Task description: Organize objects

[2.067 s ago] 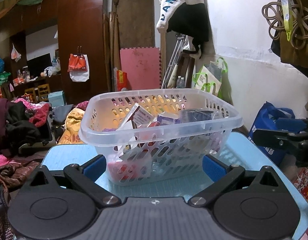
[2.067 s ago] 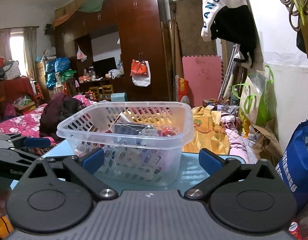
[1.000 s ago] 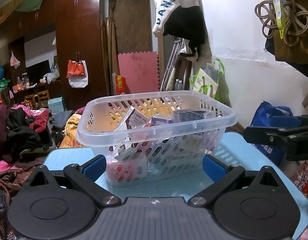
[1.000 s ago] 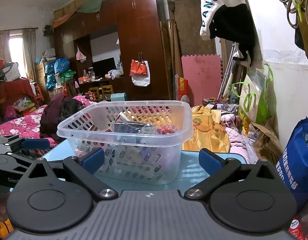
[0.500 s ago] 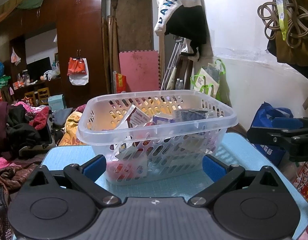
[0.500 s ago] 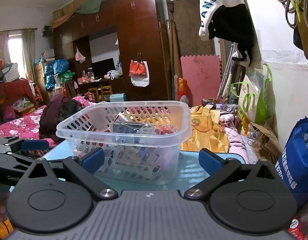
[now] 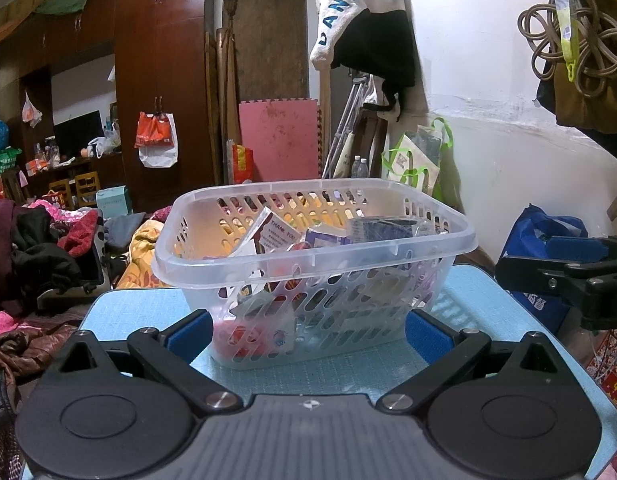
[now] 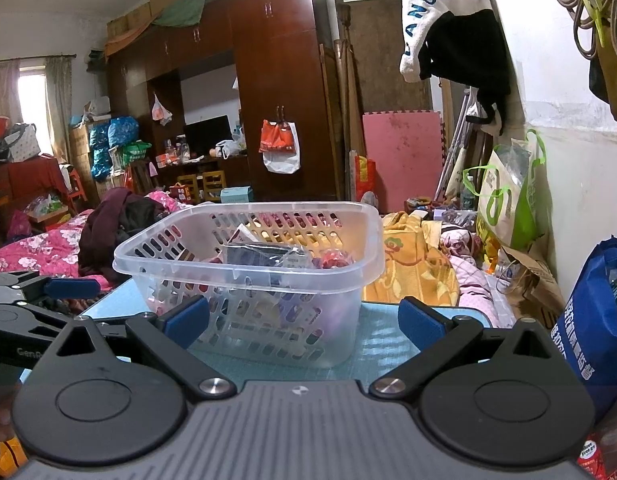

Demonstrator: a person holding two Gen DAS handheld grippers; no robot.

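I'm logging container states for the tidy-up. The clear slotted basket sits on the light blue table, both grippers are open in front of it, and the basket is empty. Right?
Not quite: the basket is not empty. The left wrist view shows a white card and other packets inside it. The rest holds: it sits on the light blue table, with the left gripper and right gripper open in front of it.

The room is lit rather dim and warm, with daylight coming only from the curtained window [image 8: 32, 96] far on the left, which looks washed out. The white wall [image 7: 480, 80] is the brightest part, and the dark wardrobe [image 8: 284, 92] keeps little detail. Both views are sharp in the middle but bend strongly at the edges, with black corners.
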